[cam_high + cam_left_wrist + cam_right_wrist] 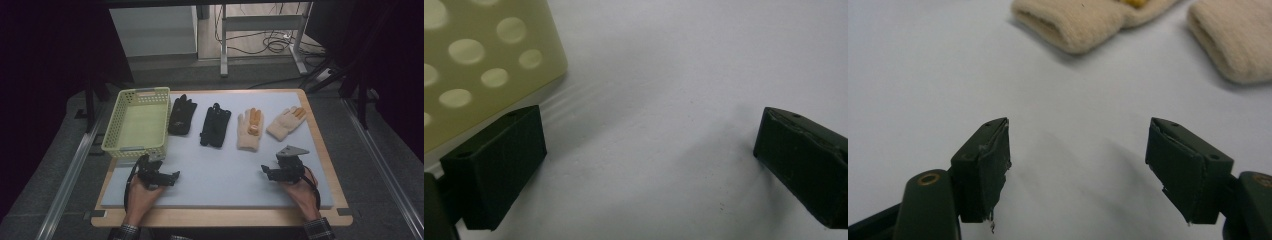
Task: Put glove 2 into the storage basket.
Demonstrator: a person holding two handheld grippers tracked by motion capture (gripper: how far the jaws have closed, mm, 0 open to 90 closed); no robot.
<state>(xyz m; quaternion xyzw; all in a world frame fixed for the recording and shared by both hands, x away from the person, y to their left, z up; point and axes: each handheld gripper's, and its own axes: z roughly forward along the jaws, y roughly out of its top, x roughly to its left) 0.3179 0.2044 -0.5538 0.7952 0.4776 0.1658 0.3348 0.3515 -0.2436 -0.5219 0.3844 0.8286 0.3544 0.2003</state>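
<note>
Two hand-held grippers rest low over a pale grey foam mat (220,175) on a wooden table, each with its jaws spread wide and holding nothing. The left gripper (170,176) sits just beside the near corner of a pale yellow perforated plastic basket (112,131), whose holed wall lies next to the left jaw in the left gripper view (484,65). The right gripper (266,172) points toward the two cream knitted gloves with orange fingertips: the nearer cream glove (1083,22) lies ahead of the jaws with its cuff toward them, the farther cream glove (1235,40) well to its side. Two black gloves (182,115) (215,125) lie between the basket and the cream pair. Judged risks: limp knit may fold or slip if pinched at one cuff layer only; a jaw dragged low could snag the mat; the left jaw, swung outward, could knock the basket askew.
</note>
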